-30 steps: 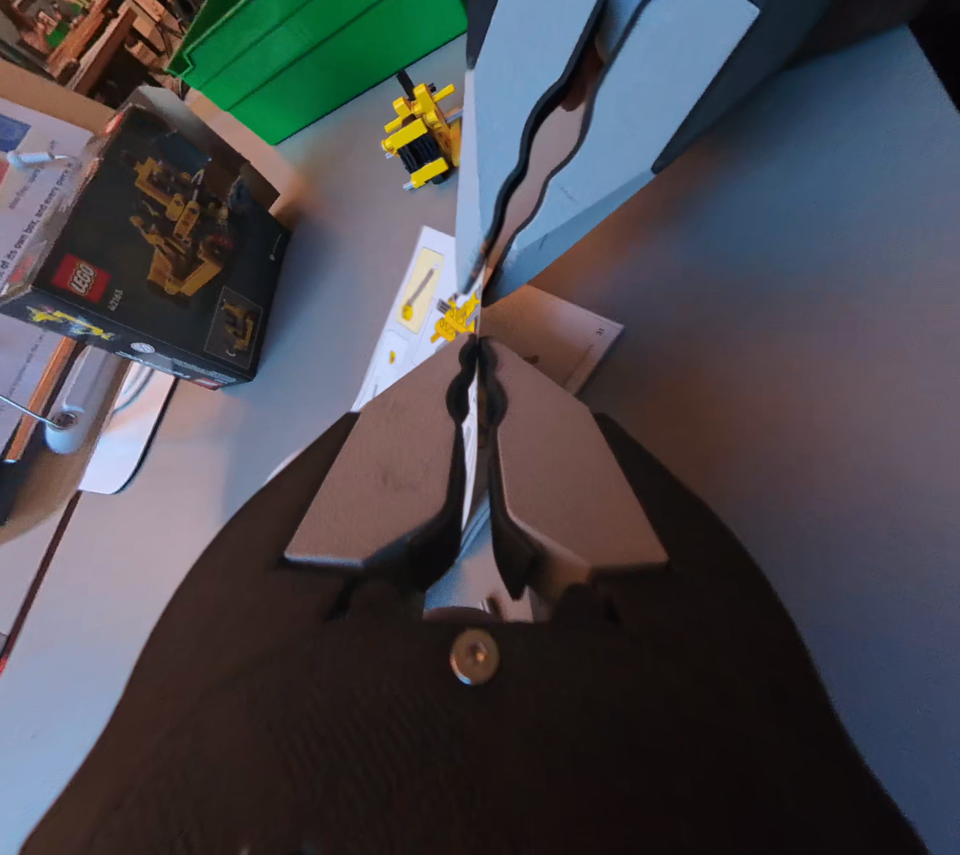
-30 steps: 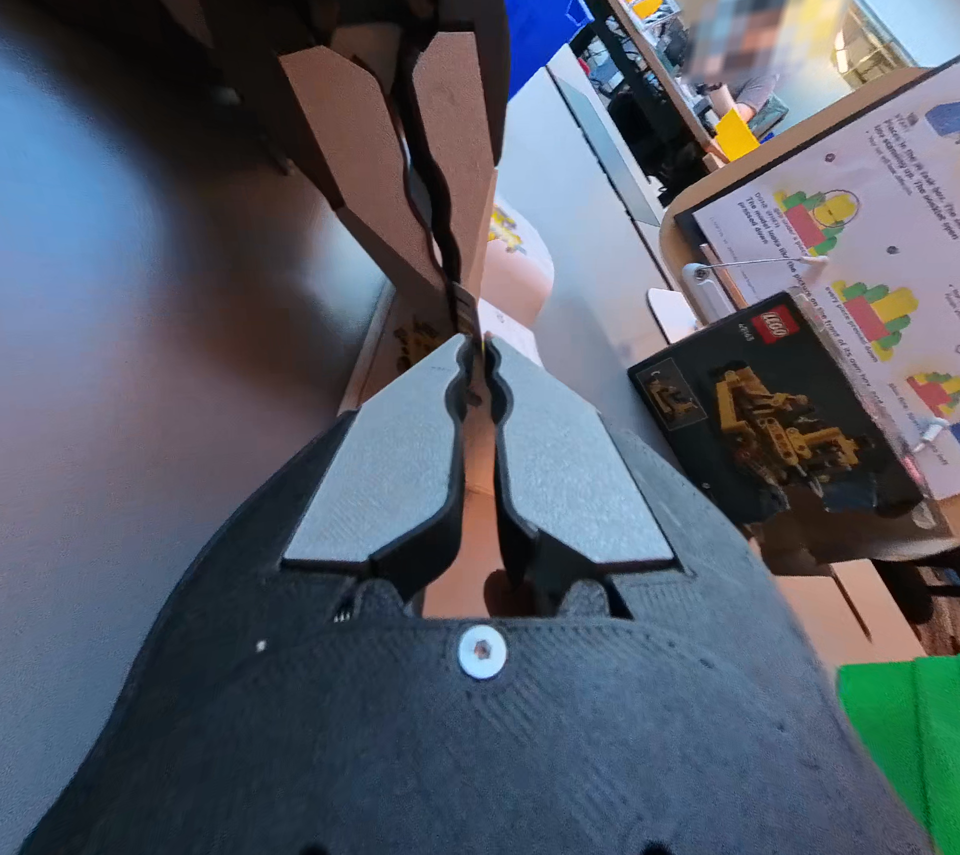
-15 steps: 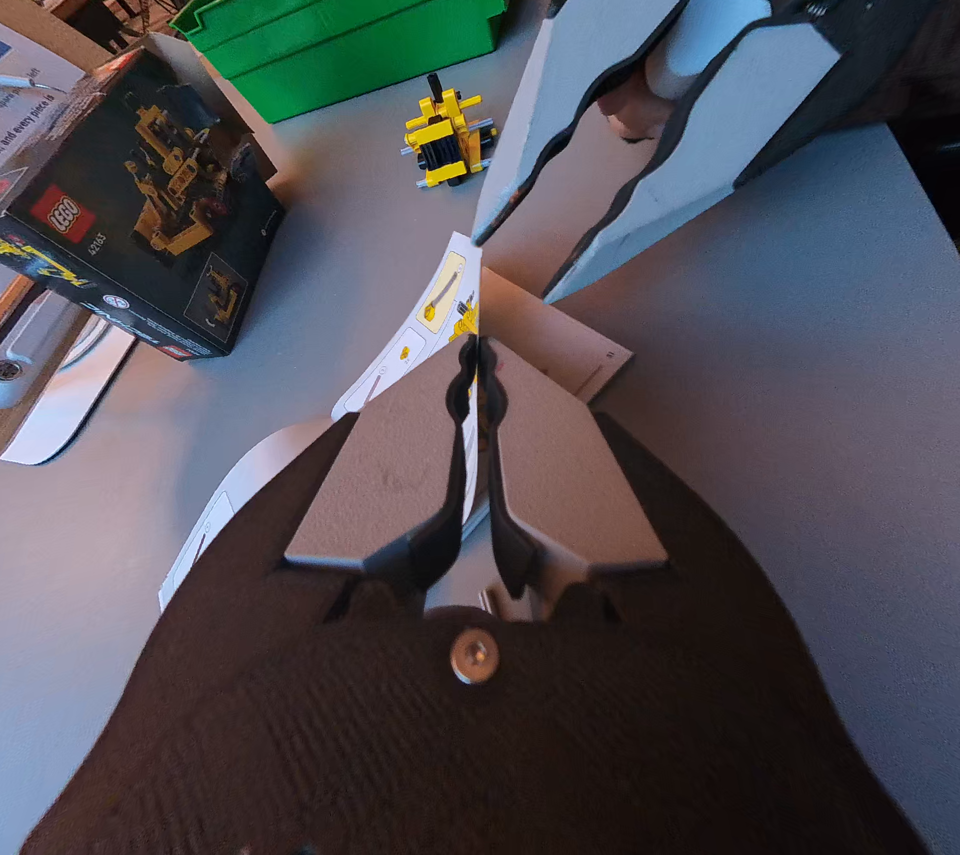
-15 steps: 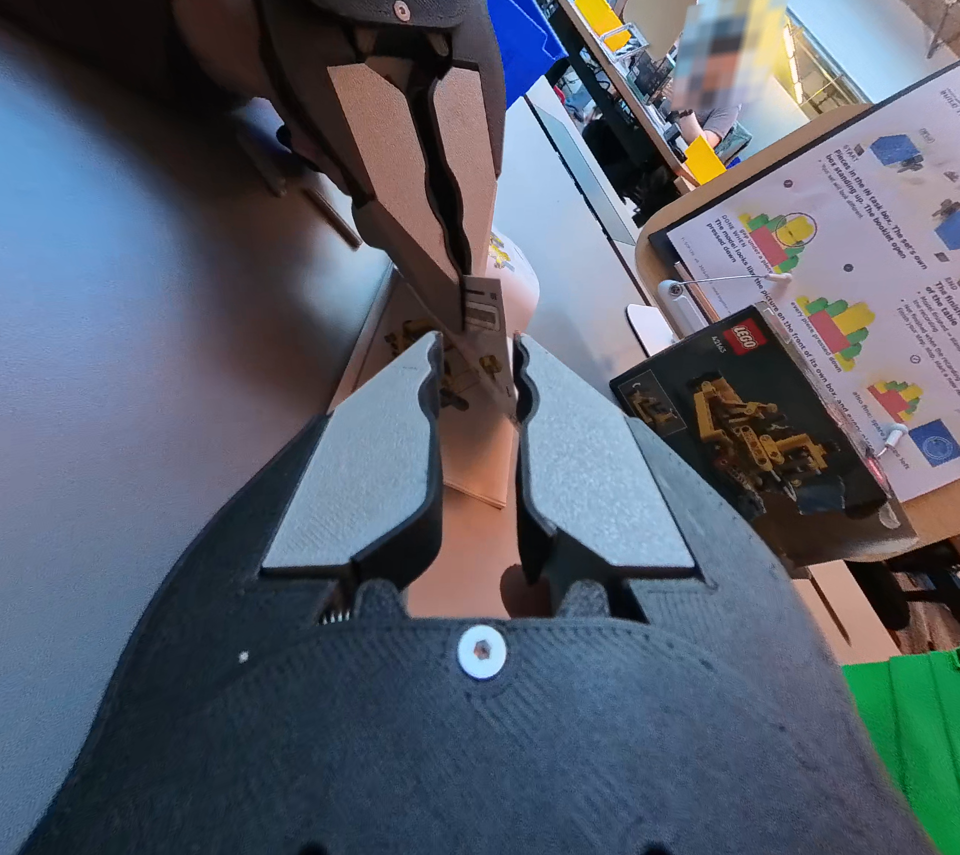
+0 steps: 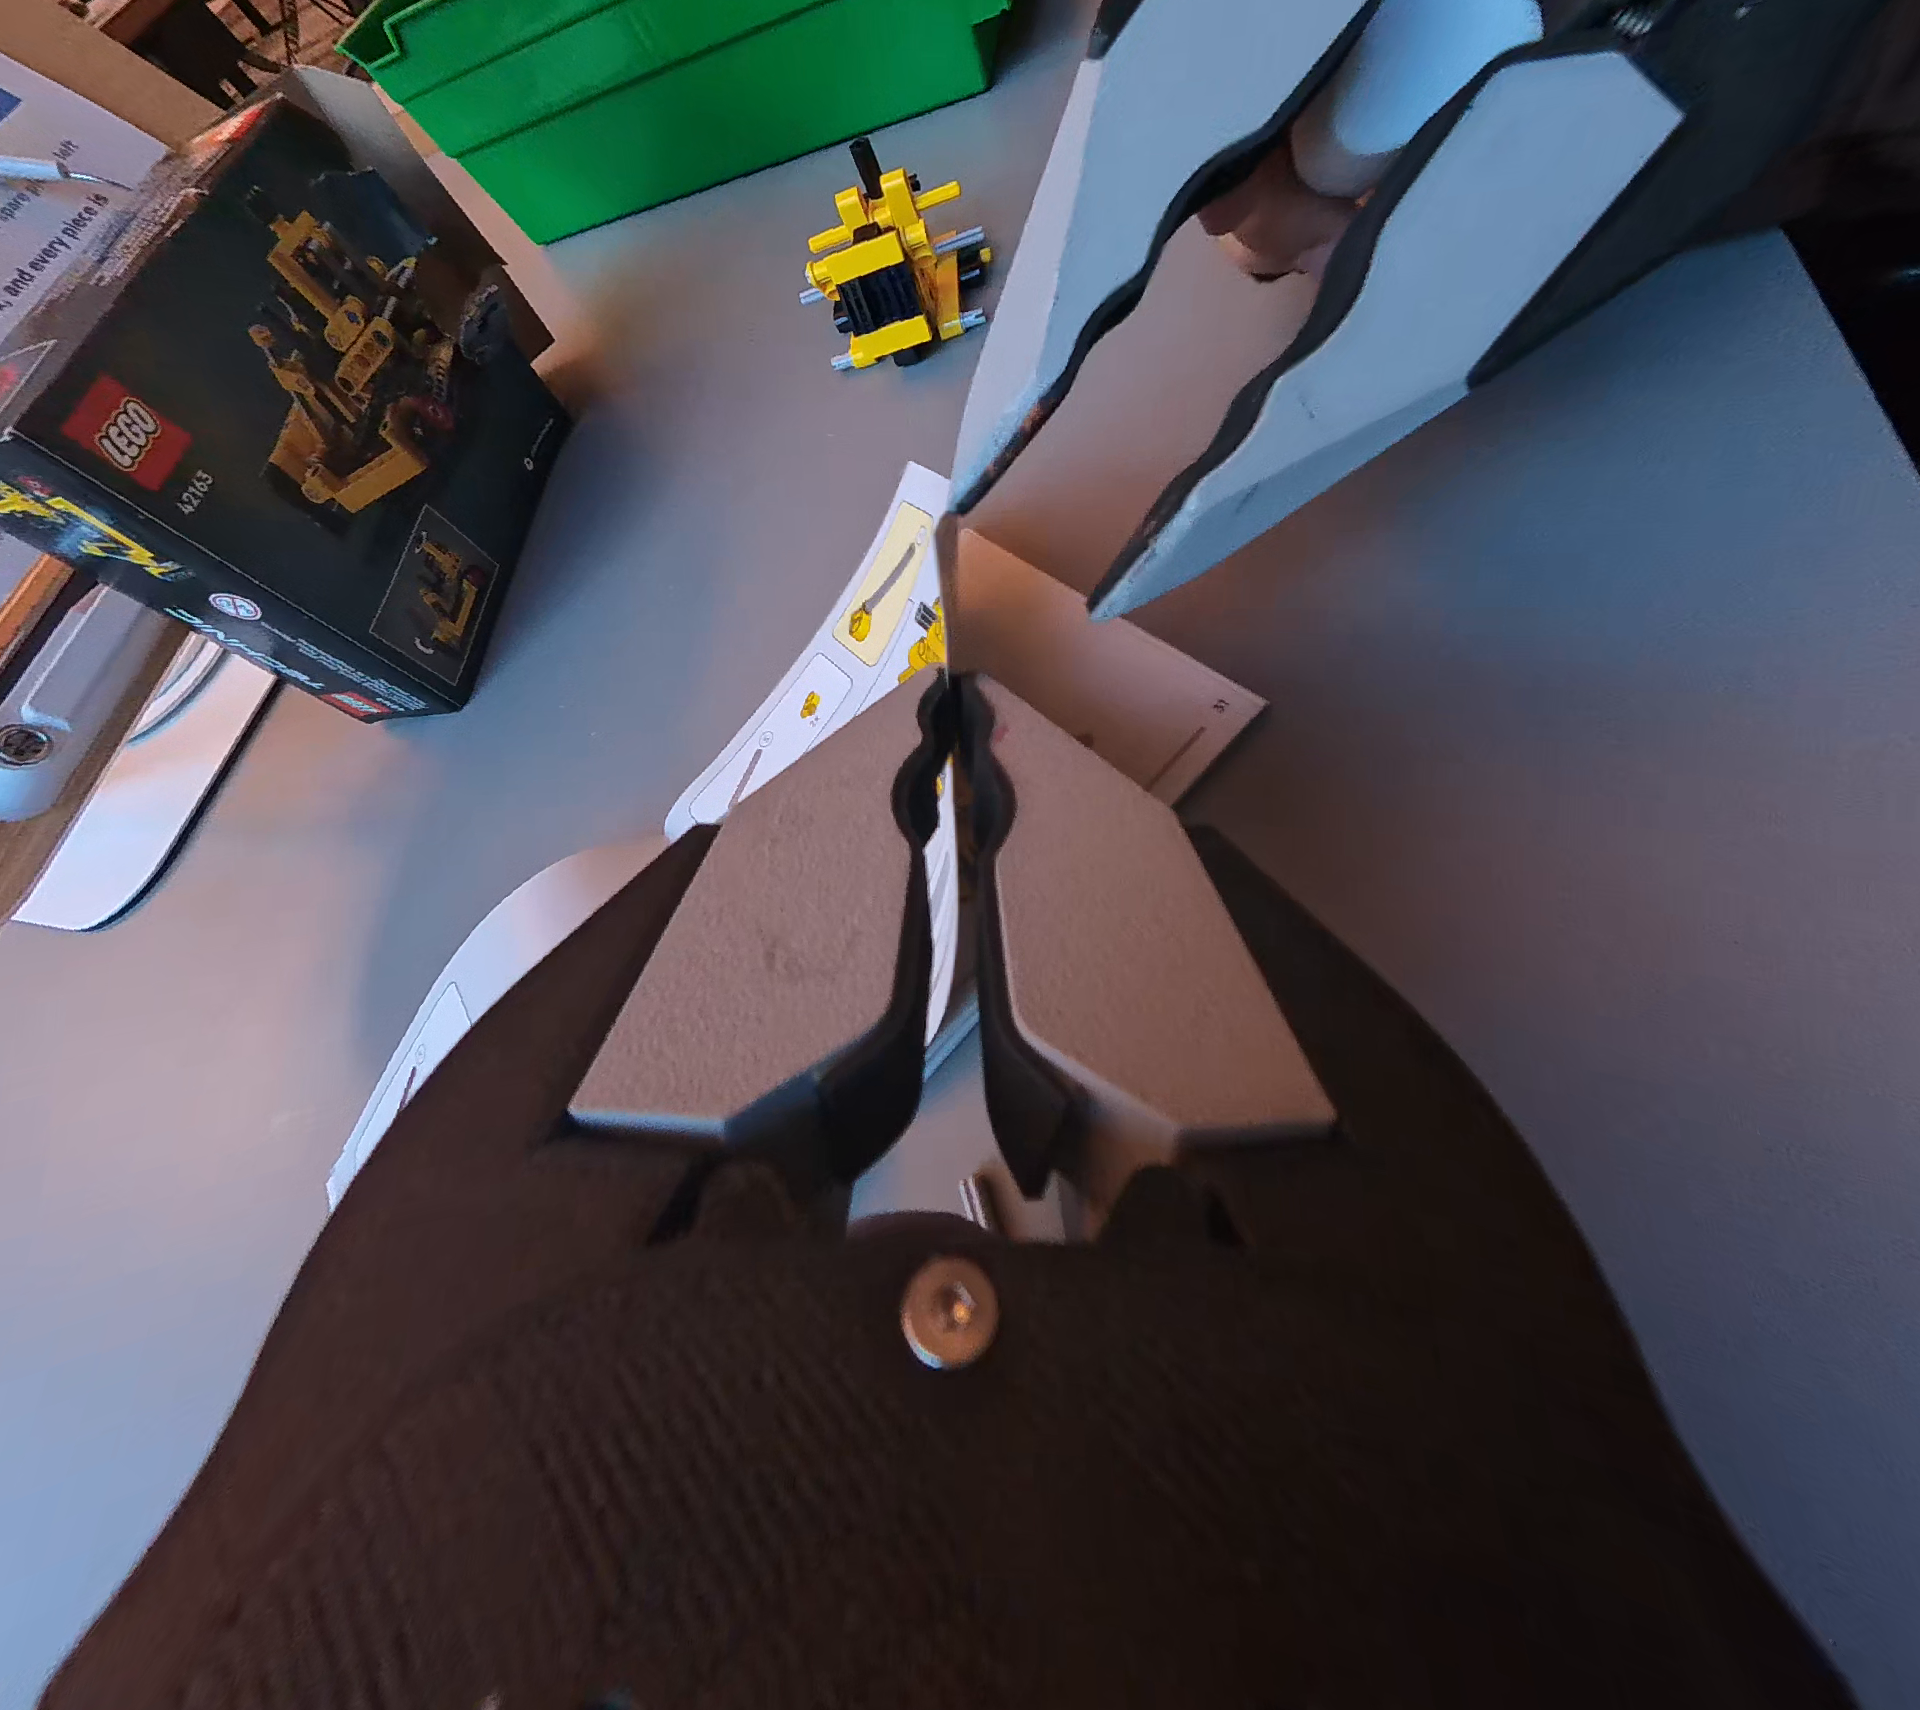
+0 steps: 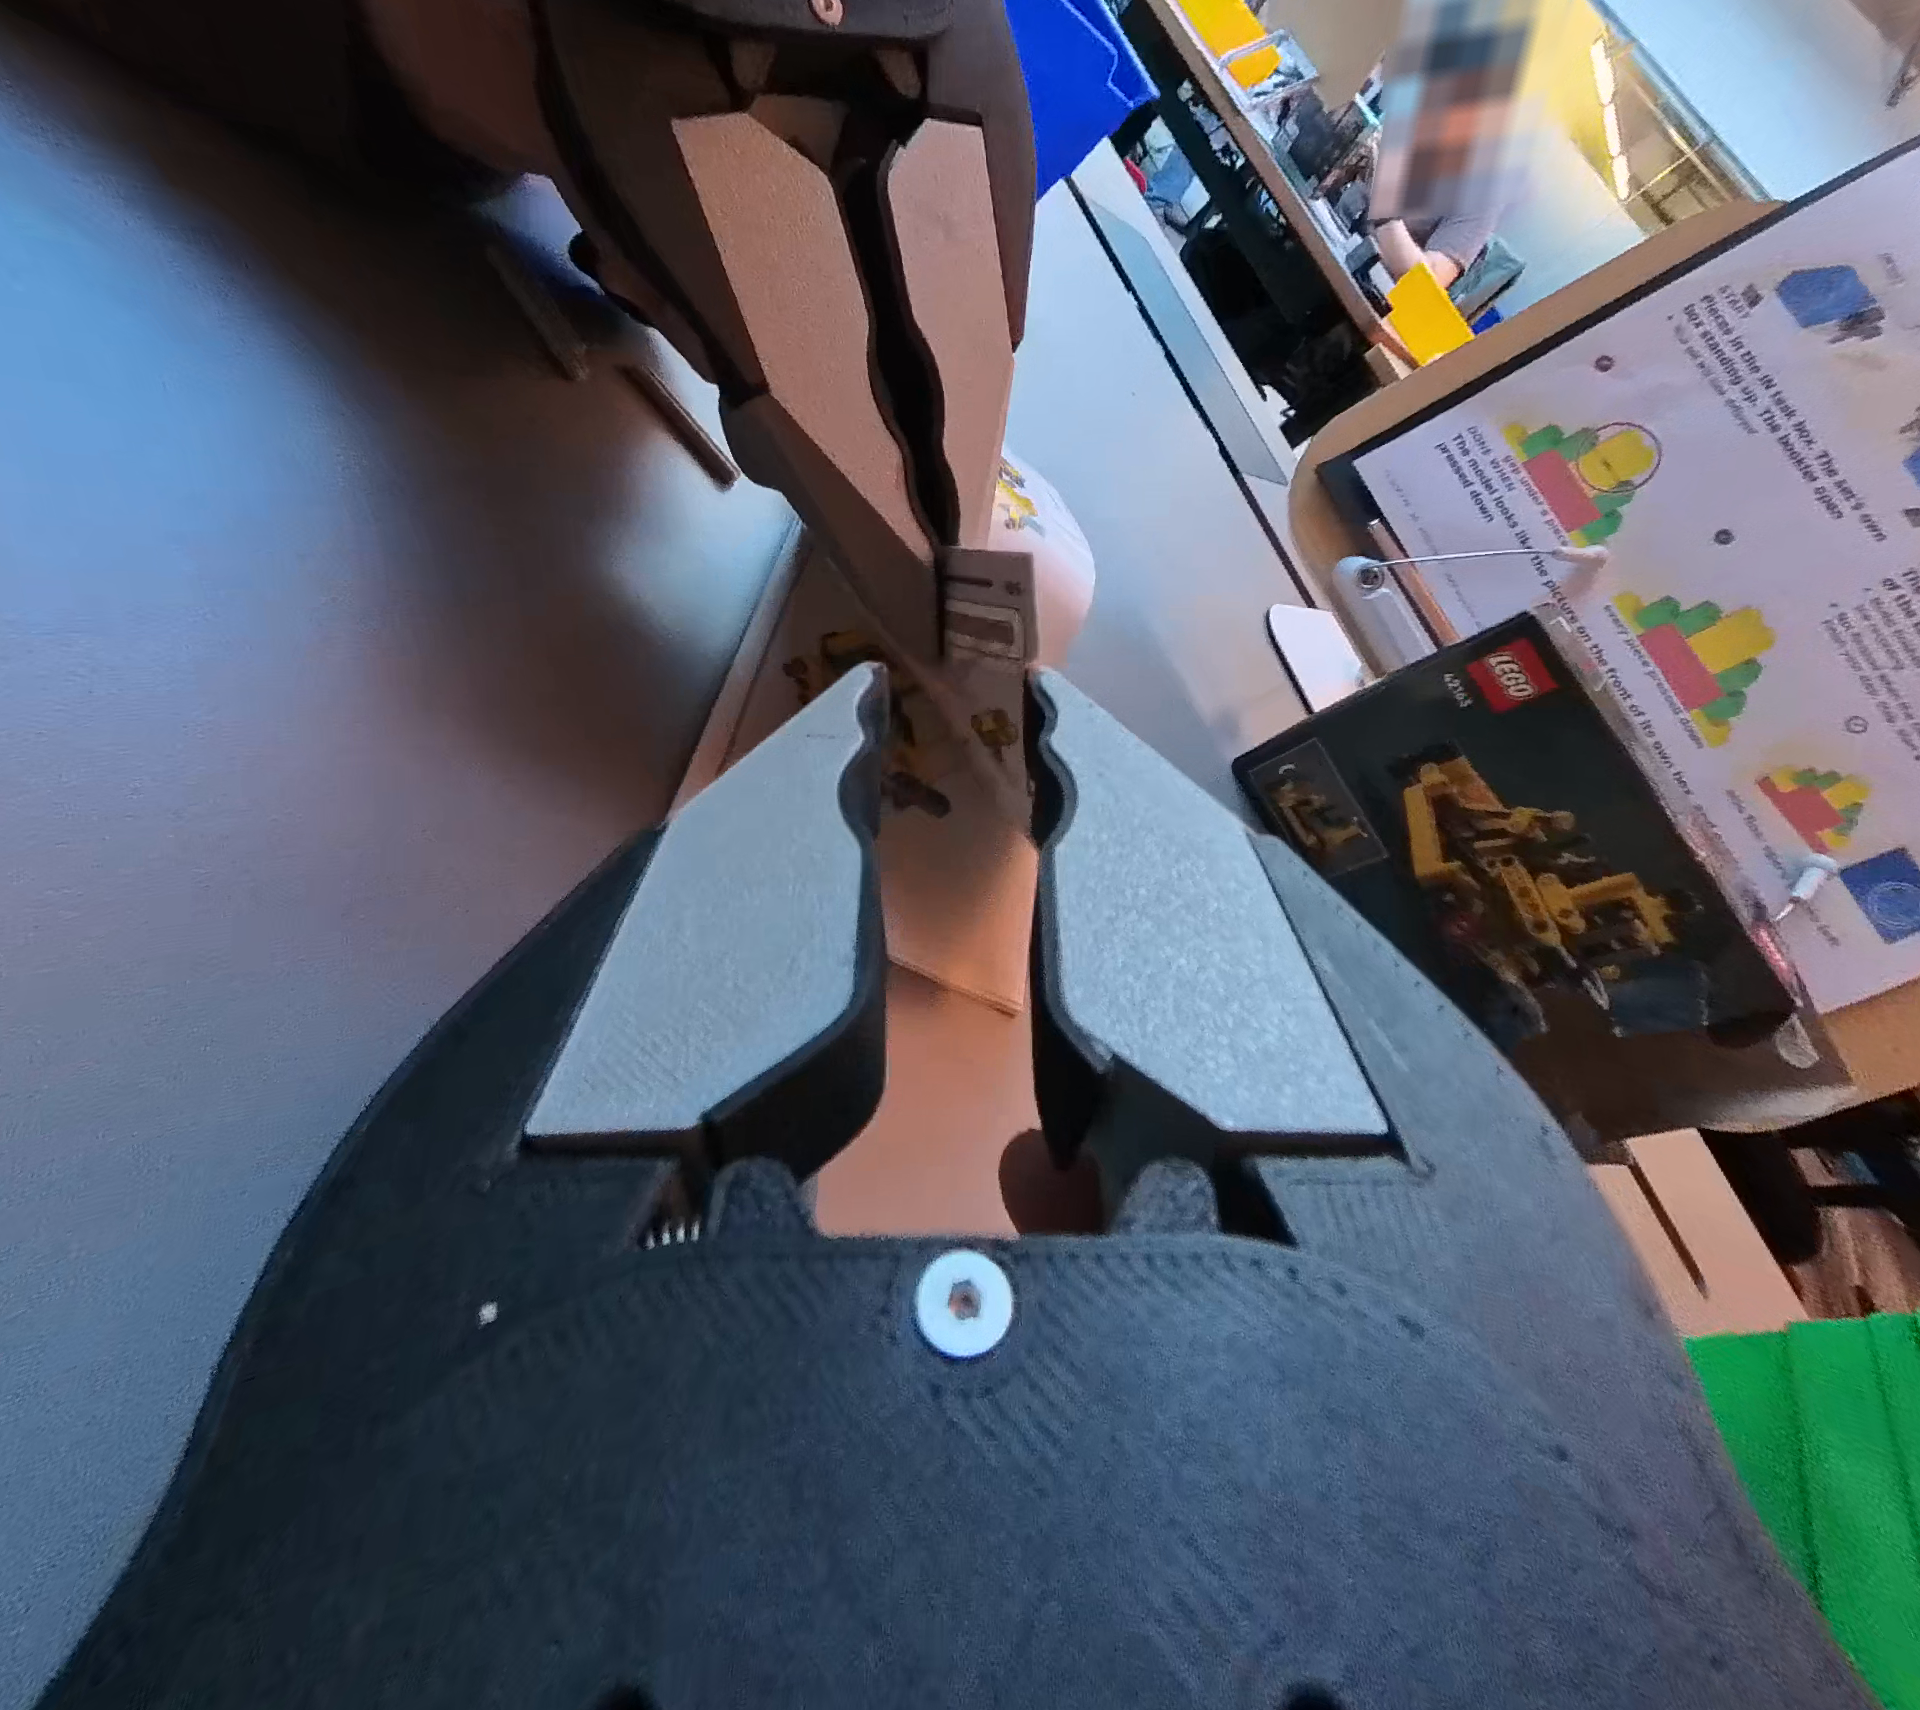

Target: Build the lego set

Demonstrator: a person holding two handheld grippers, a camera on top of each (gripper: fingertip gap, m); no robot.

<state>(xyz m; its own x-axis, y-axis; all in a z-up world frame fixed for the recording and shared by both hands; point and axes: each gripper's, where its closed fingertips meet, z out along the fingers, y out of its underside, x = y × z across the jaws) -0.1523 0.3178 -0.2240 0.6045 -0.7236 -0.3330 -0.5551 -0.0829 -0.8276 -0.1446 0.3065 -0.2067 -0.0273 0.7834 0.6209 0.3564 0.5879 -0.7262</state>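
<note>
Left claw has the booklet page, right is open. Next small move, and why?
Probably swing the left claw over to lay the pinched white instruction-booklet page flat. That page stands on edge above the open booklet, and the right claw, fingers apart, holds nothing, so only the left controls it.

Grey table: booklet, box, bin.

Instruction booklet: open on the bench, one page lifted upright, pinched between the closed left tongs. Page edge stands between the parted fingers of the right tongs. Partly built yellow-and-black model: on the bench beyond the left tongs, untouched.
</note>
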